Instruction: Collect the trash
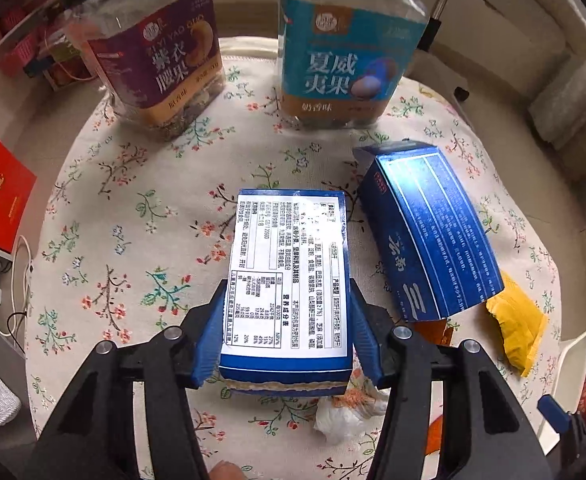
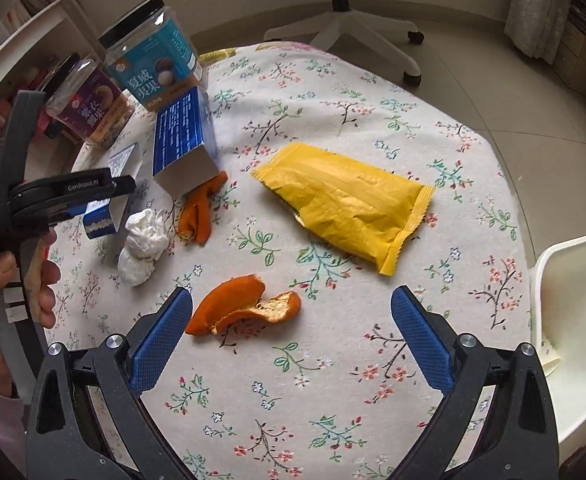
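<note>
My left gripper (image 1: 288,290) points down at the table, its blue pads pressed on both long sides of a small blue box (image 1: 289,264) with a white printed label. The right wrist view shows the same box (image 2: 99,222) lying on the floral cloth. My right gripper (image 2: 292,292) hangs open over a curled orange peel (image 2: 241,306), with nothing between its fingers. Other litter lies around: a yellow snack wrapper (image 2: 345,204), a crumpled white tissue (image 2: 143,244), a second orange peel (image 2: 201,212) and a larger blue carton (image 2: 183,136) on its side.
Two clear snack jars with black lids, one purple-labelled (image 1: 161,60) and one teal-labelled (image 1: 345,56), stand at the round table's far edge. A white bin (image 2: 573,320) sits beside the table at the right. An office chair base (image 2: 345,28) stands beyond it. A person's hand (image 2: 41,280) holds the left gripper.
</note>
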A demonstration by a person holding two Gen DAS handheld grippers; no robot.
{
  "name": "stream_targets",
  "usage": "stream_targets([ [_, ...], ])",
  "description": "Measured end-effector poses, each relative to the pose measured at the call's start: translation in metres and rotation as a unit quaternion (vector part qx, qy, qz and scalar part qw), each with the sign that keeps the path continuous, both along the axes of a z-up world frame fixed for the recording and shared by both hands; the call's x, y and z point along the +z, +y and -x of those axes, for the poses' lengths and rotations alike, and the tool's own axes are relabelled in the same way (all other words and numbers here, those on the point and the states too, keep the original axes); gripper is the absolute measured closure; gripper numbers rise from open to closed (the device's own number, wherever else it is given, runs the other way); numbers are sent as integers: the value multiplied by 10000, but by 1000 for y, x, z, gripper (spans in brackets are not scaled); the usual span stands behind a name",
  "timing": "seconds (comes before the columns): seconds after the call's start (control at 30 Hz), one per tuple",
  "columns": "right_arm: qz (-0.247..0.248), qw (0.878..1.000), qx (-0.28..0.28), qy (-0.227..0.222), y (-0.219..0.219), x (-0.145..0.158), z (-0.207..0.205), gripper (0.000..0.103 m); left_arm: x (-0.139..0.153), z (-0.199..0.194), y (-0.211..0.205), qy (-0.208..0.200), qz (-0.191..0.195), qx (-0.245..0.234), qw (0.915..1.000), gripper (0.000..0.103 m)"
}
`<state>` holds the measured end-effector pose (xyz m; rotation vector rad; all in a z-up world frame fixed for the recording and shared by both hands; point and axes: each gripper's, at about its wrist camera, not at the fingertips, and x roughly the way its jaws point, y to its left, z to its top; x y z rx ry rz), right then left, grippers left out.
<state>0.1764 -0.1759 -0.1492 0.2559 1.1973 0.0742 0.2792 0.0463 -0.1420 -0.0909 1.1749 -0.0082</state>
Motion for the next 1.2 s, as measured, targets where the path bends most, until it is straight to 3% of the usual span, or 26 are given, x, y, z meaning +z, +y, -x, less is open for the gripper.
stream_targets([
  [0.2, -701, 9947, -639, 389, 11, -23, 5, 15, 62, 41, 15, -792, 69, 50, 9968, 48],
  [0.4, -398, 9959, -789, 194, 34, -32, -6, 22, 88, 70, 28, -1103, 103, 57, 9938, 48],
  [0.47, -132, 9968, -790, 53, 36, -33, -11, 44, 85, 67, 23, -1150, -69, -2, 9933, 48],
  [0.5, -109, 9970, -771, 12, 35, -33, -12, 49, 85, 69, 23, -1160, -133, -35, 9931, 48],
  [0.57, -288, 9973, -678, 12, 29, -31, -12, 76, 82, 72, 26, -1140, -184, -107, 9933, 48],
  [0.77, -455, 9966, -505, -458, 21, 2, -6, 97, 78, 78, 38, -1101, 58, -161, 9938, 48],
  [0.9, -328, 9934, -317, -1050, 22, 36, 0, 98, 89, 81, 34, -1335, 169, -211, 9907, 48],
  [1.03, 33, 9949, -250, -978, 19, 41, 1, 96, 93, 85, 25, -1390, 134, -283, 9898, 48],
  [1.1, 126, 9965, -327, -759, 17, 29, -2, 82, 93, 86, 22, -1376, 145, -299, 9899, 48],
  [1.17, -17, 9979, -479, -442, 17, 8, -3, 50, 93, 86, 21, -1382, 133, -327, 9898, 48],
  [1.2, -30, 9983, -482, -311, 21, -2, -5, 50, 93, 86, 20, -1383, 115, -334, 9898, 48],
])
